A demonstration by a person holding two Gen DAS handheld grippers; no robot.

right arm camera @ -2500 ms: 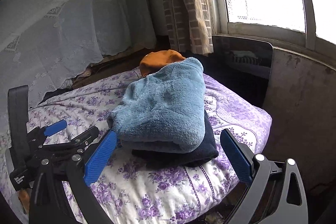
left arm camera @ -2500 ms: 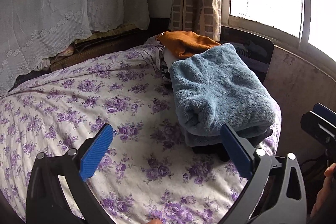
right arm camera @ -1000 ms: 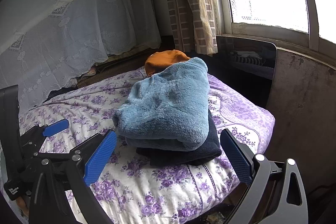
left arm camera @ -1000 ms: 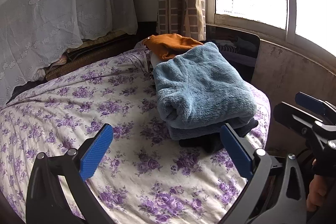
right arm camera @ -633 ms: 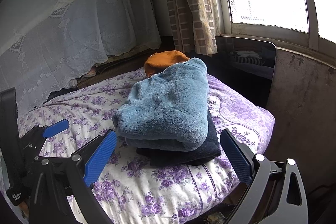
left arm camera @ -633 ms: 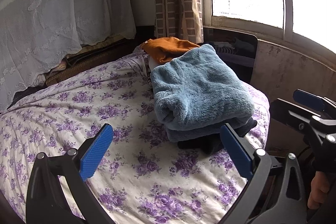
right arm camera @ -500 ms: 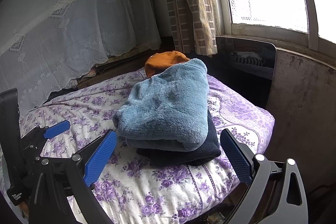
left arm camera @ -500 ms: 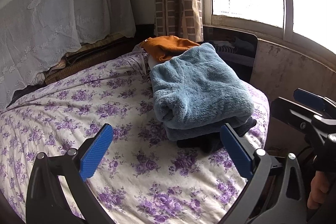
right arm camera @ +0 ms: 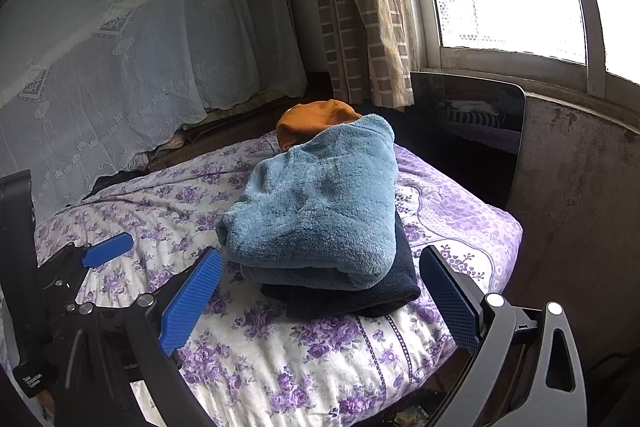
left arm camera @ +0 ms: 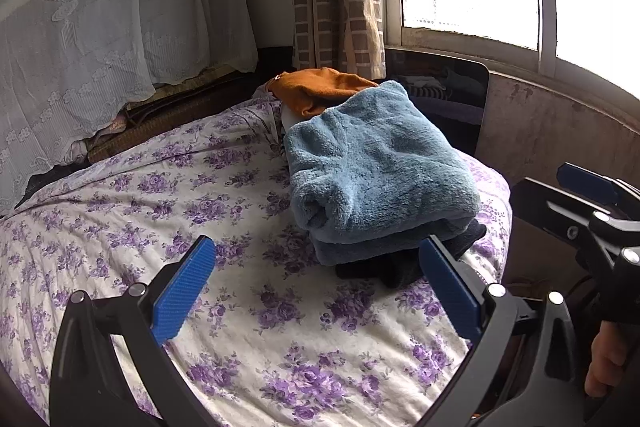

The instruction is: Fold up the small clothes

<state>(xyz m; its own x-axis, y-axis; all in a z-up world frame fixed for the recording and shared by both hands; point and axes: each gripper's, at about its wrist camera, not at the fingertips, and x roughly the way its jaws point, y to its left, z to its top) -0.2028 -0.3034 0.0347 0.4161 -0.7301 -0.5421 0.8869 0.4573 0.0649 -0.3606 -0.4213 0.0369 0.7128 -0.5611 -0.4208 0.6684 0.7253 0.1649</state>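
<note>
Hovering above the bed [left arm camera: 248,311], both grippers, left [left arm camera: 316,287] and right [right arm camera: 320,291], were spread wide and empty; the folded pile [right arm camera: 320,211] lay at frame centre.

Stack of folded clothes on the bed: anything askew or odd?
Nothing alarming. The fluffy blue fleece garment sits on the folded dark navy garment, whose edge sticks out. The orange garment behind looks bunched, not folded.

We are counting three folded garments: one blue fleece [left arm camera: 376,163], one dark piece [right arm camera: 372,291], one orange piece [left arm camera: 316,87]. We are seeing one bed [left arm camera: 160,195] and two tongs: left tongs [left arm camera: 316,283], right tongs [right arm camera: 320,291].
</note>
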